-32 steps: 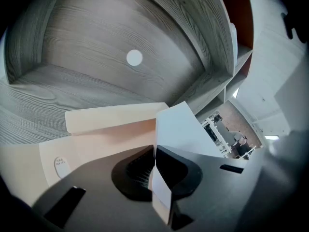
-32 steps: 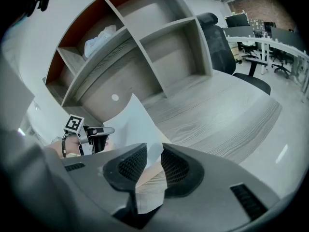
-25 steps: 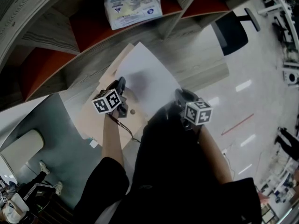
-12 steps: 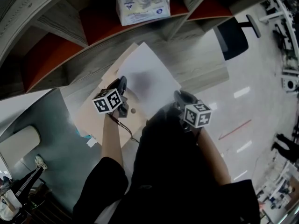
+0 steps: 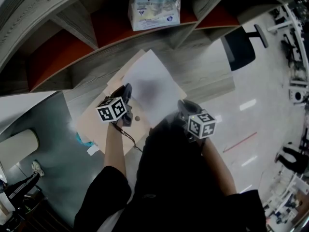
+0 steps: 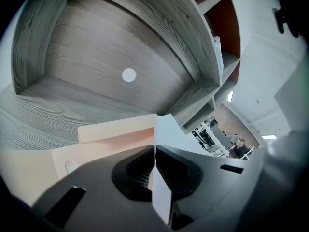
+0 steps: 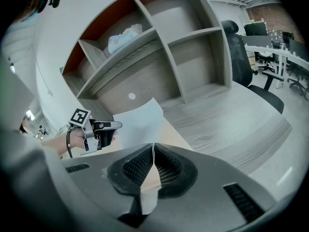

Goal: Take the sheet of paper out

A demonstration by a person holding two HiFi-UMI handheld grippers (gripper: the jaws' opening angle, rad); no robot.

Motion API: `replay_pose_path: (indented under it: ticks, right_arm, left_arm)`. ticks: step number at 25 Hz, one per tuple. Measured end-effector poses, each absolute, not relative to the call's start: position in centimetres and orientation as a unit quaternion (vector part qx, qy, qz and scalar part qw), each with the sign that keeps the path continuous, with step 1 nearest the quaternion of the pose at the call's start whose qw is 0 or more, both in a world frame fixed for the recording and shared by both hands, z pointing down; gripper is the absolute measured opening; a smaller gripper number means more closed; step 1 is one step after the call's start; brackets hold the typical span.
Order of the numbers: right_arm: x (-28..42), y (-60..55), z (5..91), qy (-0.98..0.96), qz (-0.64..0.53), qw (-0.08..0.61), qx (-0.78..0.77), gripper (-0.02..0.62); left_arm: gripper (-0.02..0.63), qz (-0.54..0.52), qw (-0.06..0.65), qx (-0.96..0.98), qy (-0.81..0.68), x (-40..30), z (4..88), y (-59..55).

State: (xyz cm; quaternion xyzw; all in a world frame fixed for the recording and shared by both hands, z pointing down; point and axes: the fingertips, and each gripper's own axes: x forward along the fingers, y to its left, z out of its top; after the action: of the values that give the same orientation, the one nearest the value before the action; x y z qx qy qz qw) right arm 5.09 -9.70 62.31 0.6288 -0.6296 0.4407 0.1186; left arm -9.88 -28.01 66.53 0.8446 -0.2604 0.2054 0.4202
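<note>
A white sheet of paper (image 5: 152, 88) lies on a tan envelope (image 5: 104, 127) on the grey wooden desk (image 5: 207, 69). My left gripper (image 5: 126, 92) sits at the sheet's left edge. In the left gripper view it (image 6: 154, 153) is shut on a thin edge, tan on its left face like the envelope (image 6: 106, 139). My right gripper (image 5: 182, 105) is at the sheet's near right corner. Its jaws (image 7: 153, 151) are closing, and the pads press the paper (image 7: 137, 122) between them. The left gripper (image 7: 115, 125) shows beyond.
Open shelves with red backs run behind the desk, one holding a tissue pack (image 5: 154, 6). A black office chair (image 5: 239, 33) stands on the pale floor to the right. A grey-green surface (image 5: 48, 124) lies to the left.
The head view has drifted, showing more of the shelf. Both grippers, the paper and the envelope keep nearly the same places relative to each other.
</note>
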Motion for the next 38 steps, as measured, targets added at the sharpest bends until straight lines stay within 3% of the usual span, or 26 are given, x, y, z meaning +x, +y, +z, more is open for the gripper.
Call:
replay_pose_path:
  ticks: [30, 38]
  right_arm:
    - [4.3, -10.3, 58.4, -0.720, 0.385, 0.106, 0.567, 0.018]
    - [4.5, -9.4, 57.6, -0.734, 0.363, 0.116, 0.562, 0.018]
  left_arm:
    - [0.044, 0.173, 0.406, 0.831, -0.340, -12.0, 61.3, -25.0]
    - [0.043, 0.174, 0.374, 0.841, -0.349, -11.6, 59.8, -23.8]
